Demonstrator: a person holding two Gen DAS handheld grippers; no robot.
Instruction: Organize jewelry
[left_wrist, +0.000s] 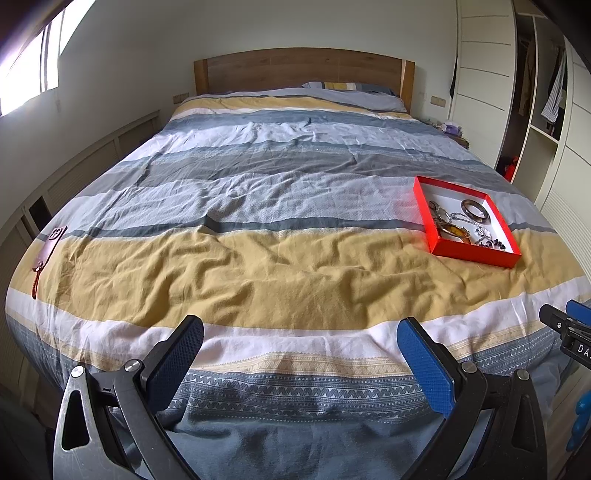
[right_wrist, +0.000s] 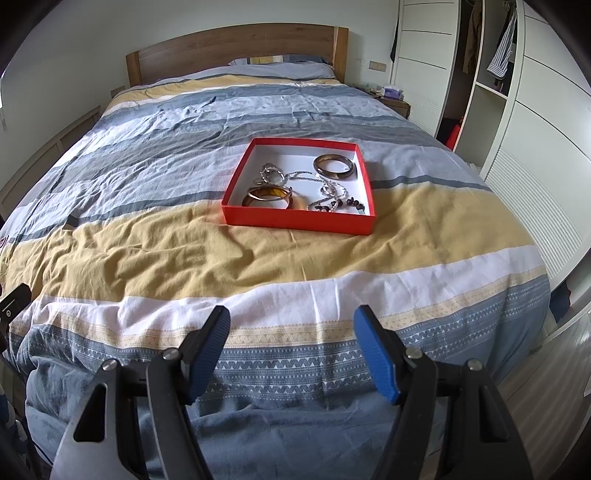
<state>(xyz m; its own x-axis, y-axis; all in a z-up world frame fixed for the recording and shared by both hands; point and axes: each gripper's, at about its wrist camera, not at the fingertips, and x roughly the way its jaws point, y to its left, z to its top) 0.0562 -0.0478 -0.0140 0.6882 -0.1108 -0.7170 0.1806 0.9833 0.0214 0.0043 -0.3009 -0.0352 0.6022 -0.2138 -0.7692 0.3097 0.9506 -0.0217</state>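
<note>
**Both grippers spread wide, jewelry sitting in the red box**

So here's the setup: the left gripper (left_wrist: 300, 341) hangs over the foot of the bed (left_wrist: 258, 280) with its jaws spread wide and nothing between them. Same deal with the right gripper (right_wrist: 291, 332), jaws apart, holding nothing, lined up roughly facing the red box (right_wrist: 297, 220).

The red box sits on the striped duvet, right where the yellow band meets the blue-grey one, well apart from both grippers. Inside it: 2 bangles, a brown bangle (right_wrist: 334, 167) toward the back right and an amber bangle (right_wrist: 267, 196) at the front left. Between them there's a tangle of silver chains (right_wrist: 295, 177), and a dark beaded strand (right_wrist: 343, 204) along the front right.

Over at the left edge of the bed there's a pink phone (left_wrist: 55, 242) with a strap hanging off it.
</note>
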